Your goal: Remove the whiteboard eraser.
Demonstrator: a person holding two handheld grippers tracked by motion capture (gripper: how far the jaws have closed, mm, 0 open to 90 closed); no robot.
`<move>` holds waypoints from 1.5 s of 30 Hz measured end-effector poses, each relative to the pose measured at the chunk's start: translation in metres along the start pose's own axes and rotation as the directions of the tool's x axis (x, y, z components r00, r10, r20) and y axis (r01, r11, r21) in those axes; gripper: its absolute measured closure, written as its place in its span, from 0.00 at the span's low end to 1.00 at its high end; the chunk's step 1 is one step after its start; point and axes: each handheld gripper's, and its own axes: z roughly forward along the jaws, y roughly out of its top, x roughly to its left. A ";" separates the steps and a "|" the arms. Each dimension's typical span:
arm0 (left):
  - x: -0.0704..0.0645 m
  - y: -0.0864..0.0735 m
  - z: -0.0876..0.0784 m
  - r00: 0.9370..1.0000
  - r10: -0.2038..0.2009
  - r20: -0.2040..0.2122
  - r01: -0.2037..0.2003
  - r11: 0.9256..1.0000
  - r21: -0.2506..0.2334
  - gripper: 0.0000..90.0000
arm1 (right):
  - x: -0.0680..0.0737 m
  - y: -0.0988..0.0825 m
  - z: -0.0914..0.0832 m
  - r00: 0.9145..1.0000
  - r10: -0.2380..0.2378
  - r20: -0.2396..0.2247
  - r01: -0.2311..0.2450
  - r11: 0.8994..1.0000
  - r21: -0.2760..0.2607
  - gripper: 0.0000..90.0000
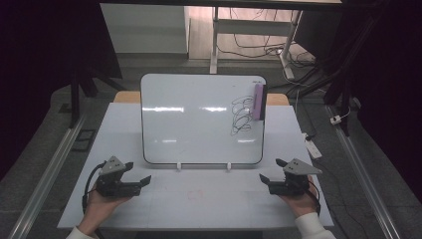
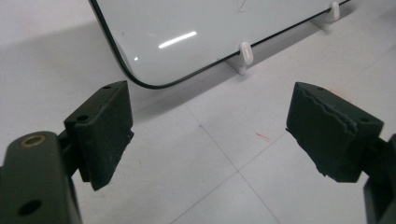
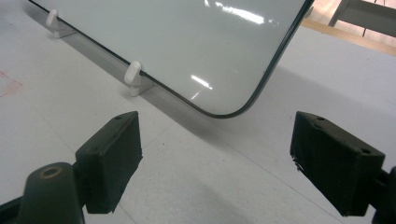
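1. Resting low at the bottom of the high view, both tools sit on the table (image 1: pixel 199 199), one per hand: left gripper (image 1: pixel 141 174) at lower left, right gripper (image 1: pixel 271 170) at lower right. Jaws on both are spread wide with nothing between them; this looks like a ready stance, judged, not a working one.

2. Whiteboard (image 1: pixel 199 119) stands in the center of the frame, propped nearly upright and leaning back on 2 small white feet (image 1: pixel 179 166) along its bottom edge. Propping it that way turns the writing face toward the person, probably so it can be reached from the front.

3. Purple eraser (image 1: pixel 258 101) clings to the board's upper right, beside its right edge, long side vertical. It stays up with nothing under it, so likely magnetic. Well apart from both grippers.

4. Black scribbles (image 1: pixel 242 115) sit just left of the eraser, touching or nearly touching it. Likely the marks to wipe, the eraser the tool for it.

5. Left gripper view: board's rounded lower corner (image 2: pixel 140 79) at upper center, bare table between the jaws. Right gripper view: the other lower corner (image 3: pixel 224 109) at center.

6. Containers: none seen on the table, nothing to report as held inside anything.

7. Right gripper lies nearer the eraser, so it seems the likelier one to reach up.
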 end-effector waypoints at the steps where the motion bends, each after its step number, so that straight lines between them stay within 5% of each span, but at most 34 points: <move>1: -0.001 0.000 0.000 1.000 0.000 -0.001 0.000 1.000 0.002 0.17 | 0.000 0.000 0.000 1.000 -0.001 0.002 0.001 1.000 0.001 0.18; 13: -0.005 -0.004 0.000 1.000 0.013 0.008 -0.013 1.000 0.015 0.17 | 0.001 0.009 -0.003 1.000 0.022 0.002 -0.022 0.999 -0.028 0.22; 18: -0.006 -0.003 0.002 1.000 0.007 0.020 -0.008 1.000 0.023 0.16 | 0.002 0.039 -0.013 0.998 0.037 0.043 -0.033 0.995 -0.089 0.25; 22: -0.007 -0.002 0.003 1.000 0.012 0.019 -0.013 0.999 0.031 0.16 | -0.001 0.082 -0.021 0.992 0.063 0.106 -0.050 0.992 -0.118 0.27; 30: -0.006 -0.003 0.003 1.000 0.018 0.010 -0.018 0.999 0.033 0.16 | -0.014 0.130 -0.004 0.986 0.119 0.113 -0.100 0.982 -0.162 0.29; 34: -0.005 -0.003 0.003 1.000 0.014 0.004 -0.014 0.999 0.039 0.16 | -0.014 0.151 0.011 0.980 0.144 0.139 -0.123 0.980 -0.154 0.32; 37: -0.004 -0.004 0.003 1.000 0.013 0.004 -0.013 0.999 0.034 0.16 | -0.013 0.166 0.031 0.965 0.154 0.211 -0.132 0.985 -0.113 0.36; 40: -0.003 -0.004 0.002 1.000 0.013 0.006 -0.013 0.999 0.030 0.16 | -0.015 0.170 0.039 0.953 0.158 0.257 -0.136 0.986 -0.101 0.38; 41: -0.003 -0.004 0.002 1.000 0.014 0.004 -0.014 1.000 0.028 0.16 | -0.017 0.171 0.046 0.941 0.152 0.301 -0.133 0.988 -0.084 0.41; 45: -0.002 -0.004 0.001 1.000 0.012 0.006 -0.012 1.000 0.025 0.16 | -0.019 0.171 0.055 0.935 0.169 0.311 -0.154 0.985 -0.073 0.52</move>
